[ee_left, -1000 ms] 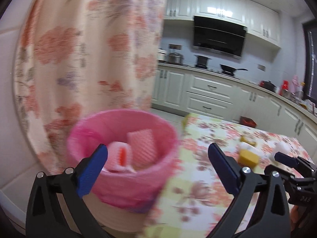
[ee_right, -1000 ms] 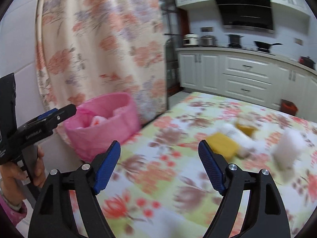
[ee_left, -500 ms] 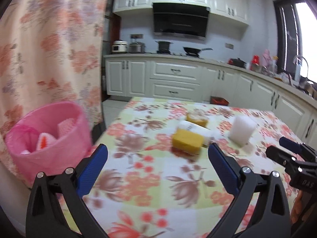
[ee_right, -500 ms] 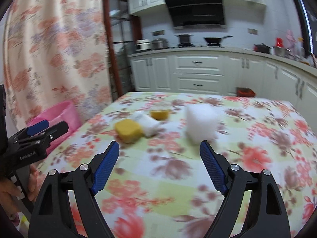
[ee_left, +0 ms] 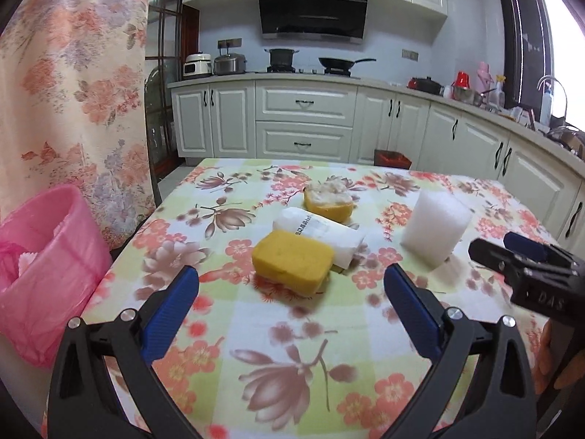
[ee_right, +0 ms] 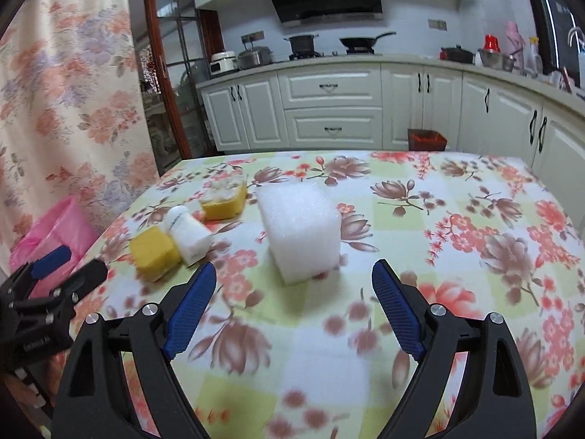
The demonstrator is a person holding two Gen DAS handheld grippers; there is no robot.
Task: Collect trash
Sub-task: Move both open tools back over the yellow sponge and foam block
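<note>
**Four scraps left mid-table, both grippers empty**

White foam block point(ee_right: 301, 236) stands on the table point(ee_right: 475, 292), about mid-width, well in from every edge. Looks very light, soft, squashy, a bit rough so not slippery; best taken across its two flat sides, low down so it doesn't tip. Right gripper point(ee_right: 294, 305) sits just short of it, fingers spread wide and just been opening, nothing between them.

Toward the table's left edge: yellow sponge point(ee_left: 293, 261), light and springy, grab across the short sides. Touching it, a white paper roll point(ee_left: 320, 234), soft, crushable, could roll; has a line of small dark print, too small to read. Further back, a second yellow piece point(ee_left: 329, 201) with a torn pale top, probably crumbly.

Left gripper point(ee_left: 290, 311) faces the sponge, fingers spread, empty.

Pink-lined bin point(ee_left: 44, 267) is off the table's left edge, scraps inside. "DAS" shows on the right gripper's body.
</note>
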